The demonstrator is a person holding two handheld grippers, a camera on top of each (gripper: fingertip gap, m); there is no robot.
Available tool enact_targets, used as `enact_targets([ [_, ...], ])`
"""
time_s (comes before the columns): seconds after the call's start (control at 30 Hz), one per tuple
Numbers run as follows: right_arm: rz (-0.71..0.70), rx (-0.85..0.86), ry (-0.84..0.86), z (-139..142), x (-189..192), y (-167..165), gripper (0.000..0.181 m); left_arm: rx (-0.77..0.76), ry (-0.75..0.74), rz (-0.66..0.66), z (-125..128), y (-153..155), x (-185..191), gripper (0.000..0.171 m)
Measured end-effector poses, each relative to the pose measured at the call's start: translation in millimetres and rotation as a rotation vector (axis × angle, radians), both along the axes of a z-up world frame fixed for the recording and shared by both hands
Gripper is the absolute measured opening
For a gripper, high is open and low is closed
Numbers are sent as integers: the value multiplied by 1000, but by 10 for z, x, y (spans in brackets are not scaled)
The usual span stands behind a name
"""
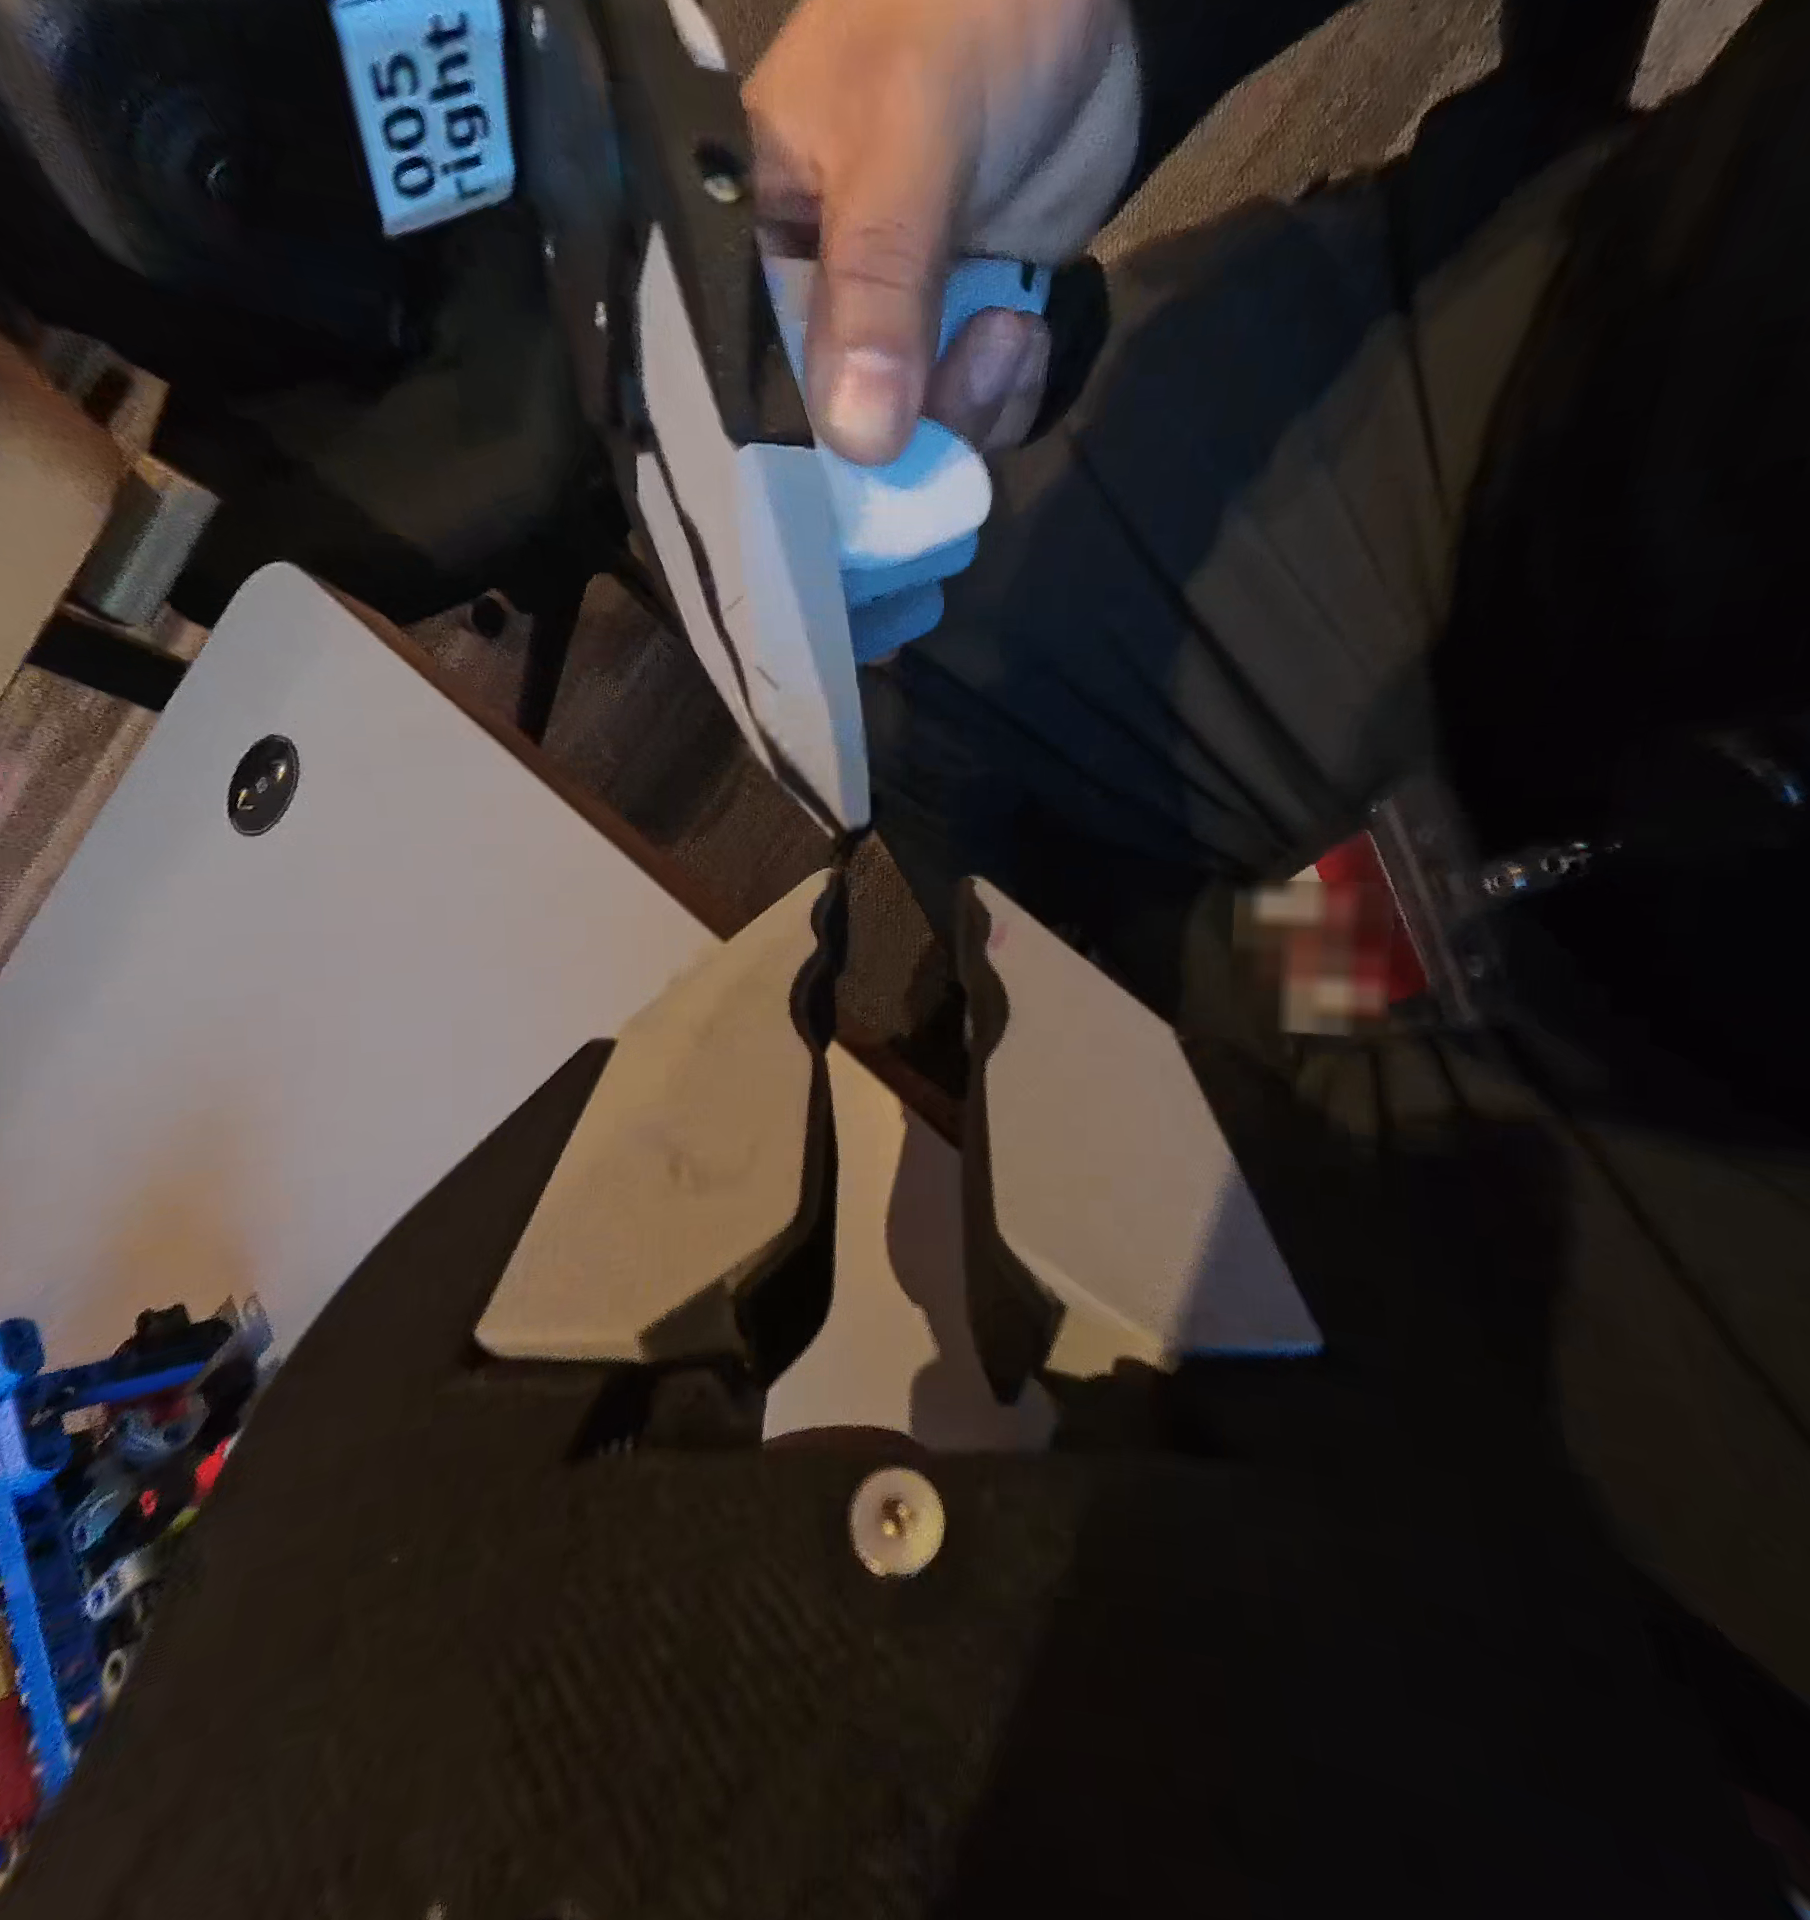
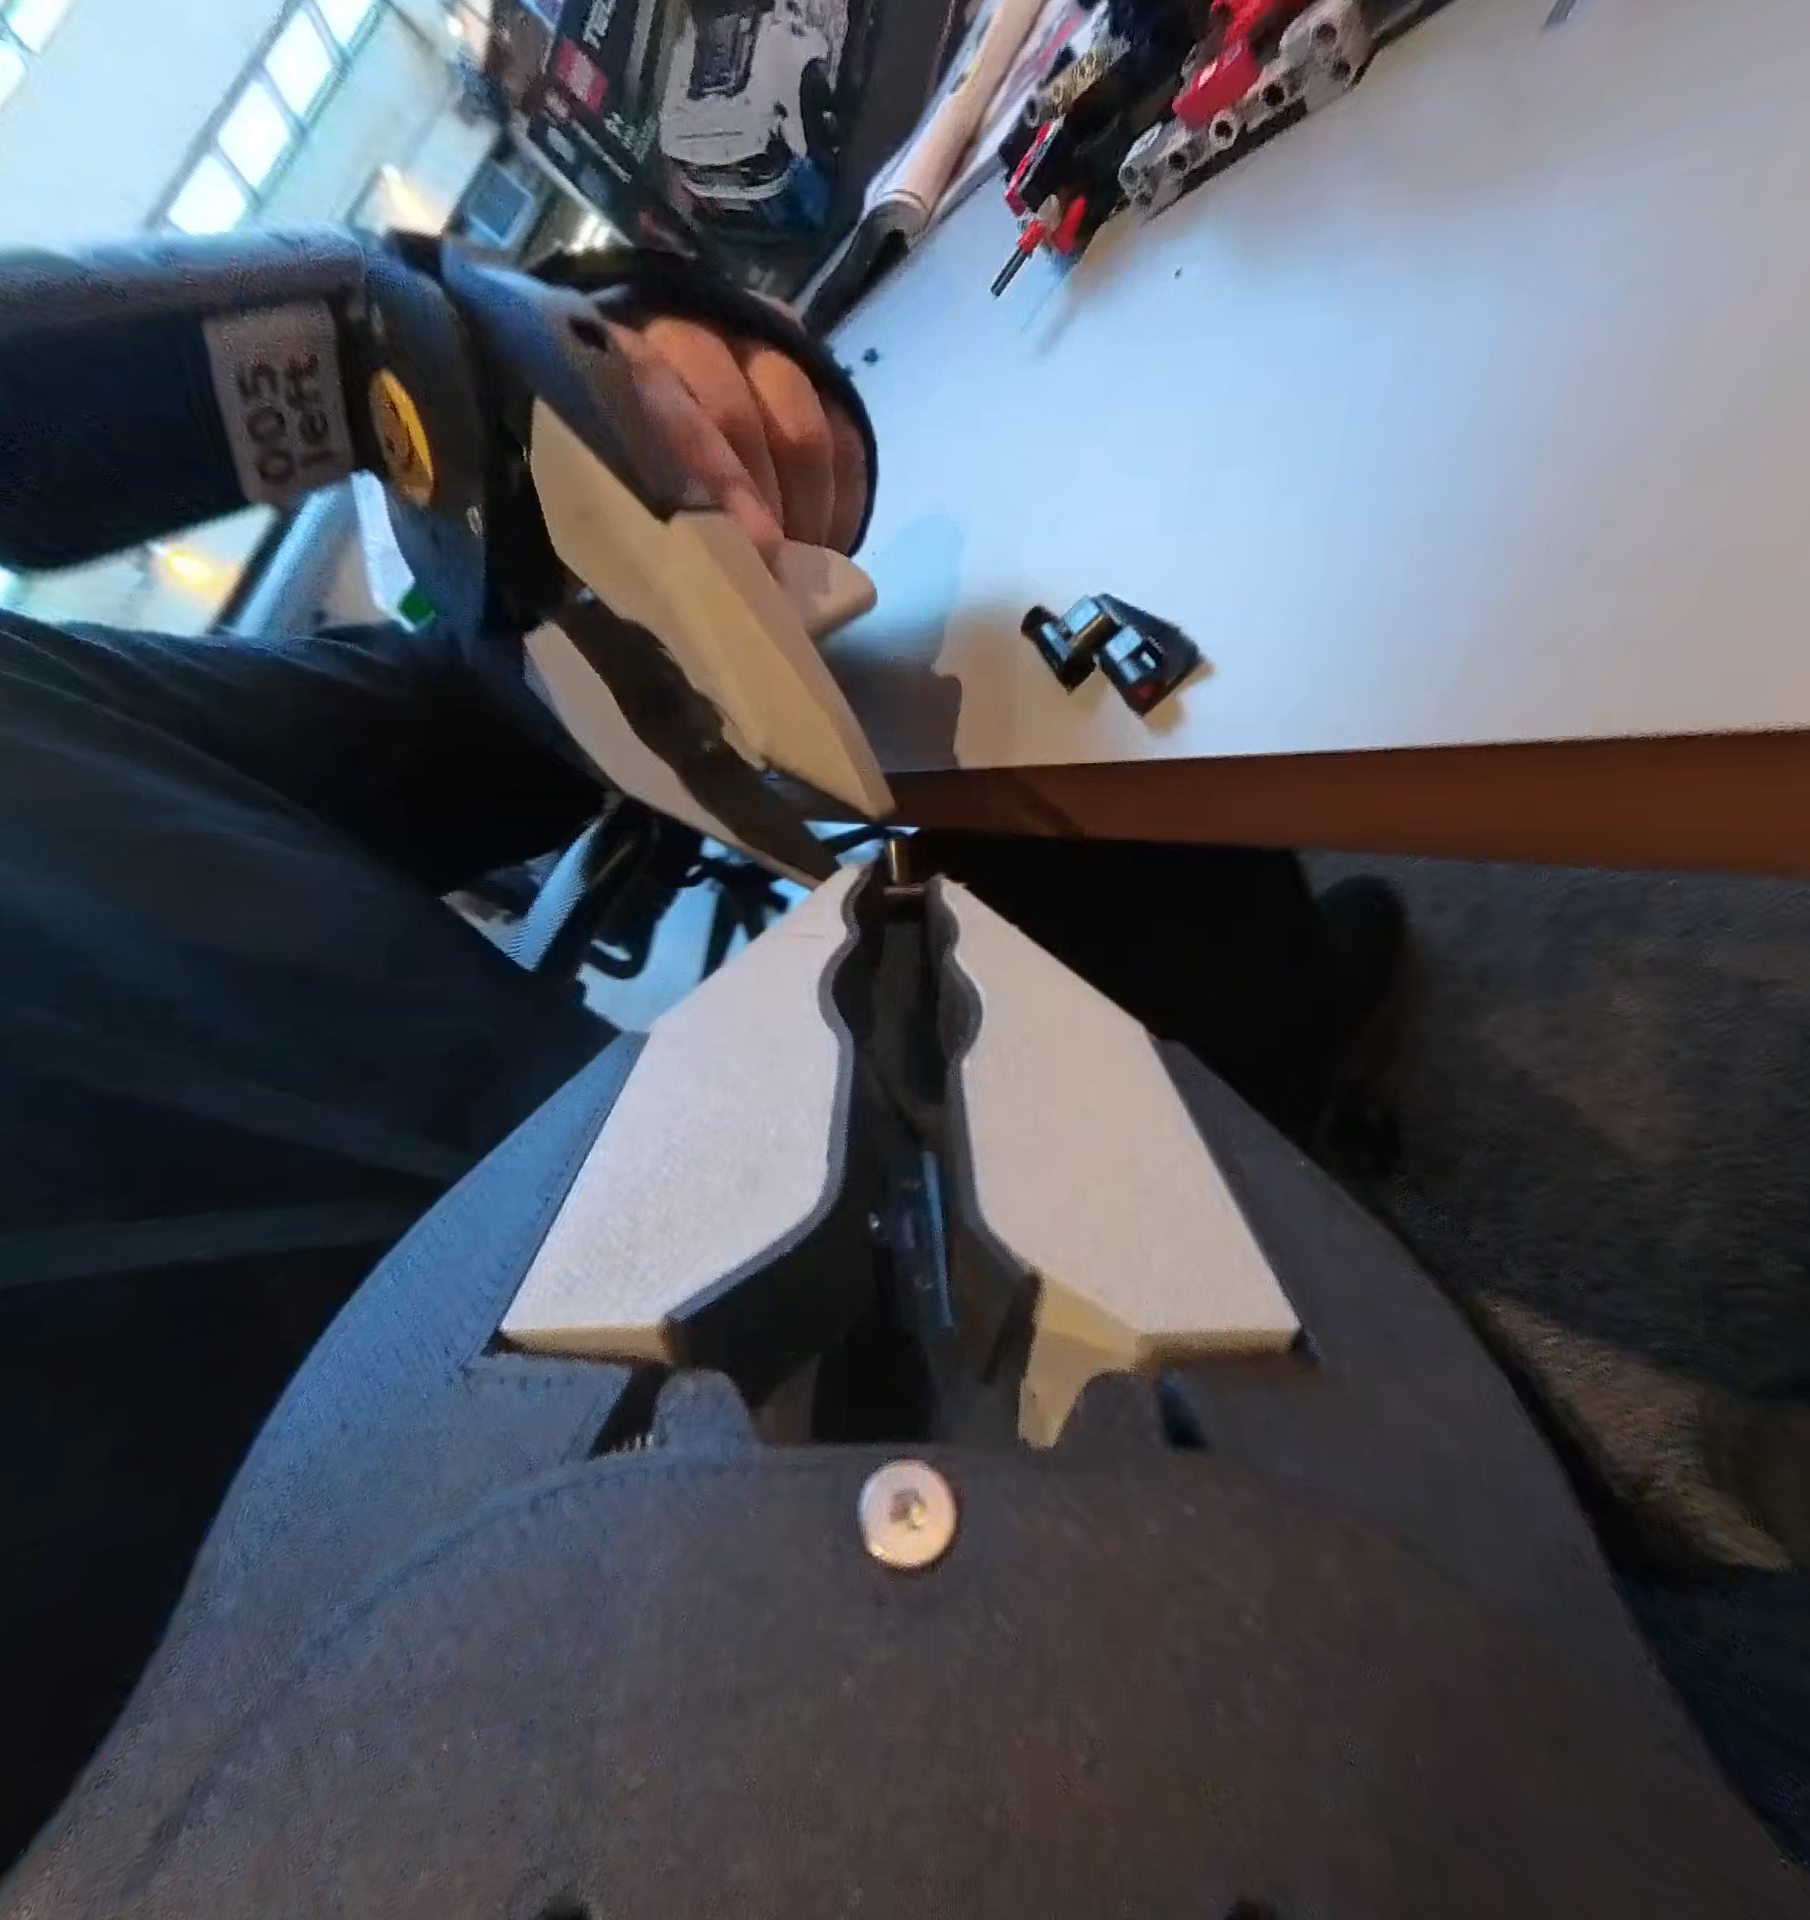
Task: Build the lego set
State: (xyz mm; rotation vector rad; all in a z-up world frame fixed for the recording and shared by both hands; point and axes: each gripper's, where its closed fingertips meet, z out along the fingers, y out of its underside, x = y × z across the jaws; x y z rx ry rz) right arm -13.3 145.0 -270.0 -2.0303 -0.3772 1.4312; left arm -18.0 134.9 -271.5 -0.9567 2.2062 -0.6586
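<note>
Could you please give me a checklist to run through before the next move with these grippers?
1. Right gripper grips the small dark pin: ok.
2. Left gripper open at the pin: ok.
3. Pin lined up for the left gripper's grasp: cannot tell, blurred.
4. Handover above the white table: not ok, tips meet at its brown edge, over grey carpet.
5. Small black lego piece lying free on the table: ok.
</note>
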Motion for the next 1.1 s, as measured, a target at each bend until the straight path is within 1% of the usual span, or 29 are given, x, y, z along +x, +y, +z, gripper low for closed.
enact_targets([
  [0.1,40,-38,-2,-58,-36,-50,4,0,16,13,-108,-11,40,11],
  [0.13,53,-46,-13,-80,-48,-69,5,-6,13,18,-119,-7,47,8],
  [0.27,89,-74,-18,-120,-91,-117,5,-29,10,-9,-123,-86,53,10],
  [0.3,101,-82,-19,-129,-98,-132,5,-22,9,-18,-133,-101,52,4],
  [0.4,95,-84,-37,-160,-90,-129,5,25,-1,-27,-169,-86,60,2],
  [0.47,65,-54,-43,-138,-64,-93,5,33,-10,0,-159,-53,83,1],
  [0.5,44,-16,-41,-95,-47,-73,6,25,-16,27,-143,-19,101,1],
  [0.53,29,33,-41,-38,-39,-66,13,-5,-17,52,-122,7,115,0],
  [0.57,16,87,-62,4,-34,-69,17,-57,-16,66,-90,7,119,1],
  [0.6,9,149,-106,25,-30,-76,16,-115,-18,71,-49,-8,122,0],
  [0.67,6,296,-250,38,-23,-79,12,-181,-18,80,-4,-16,127,0],
  [0.8,-6,599,-616,-3,14,-36,6,-242,2,97,0,-8,127,0],
  [0.87,-24,715,-751,-1,29,-15,5,-260,14,109,-12,6,127,1],
  [0.97,-33,780,-824,-17,23,-7,5,-288,38,123,-32,8,121,0],
  [1.1,-44,811,-796,16,22,-12,4,-322,47,141,-32,-4,133,2],
])
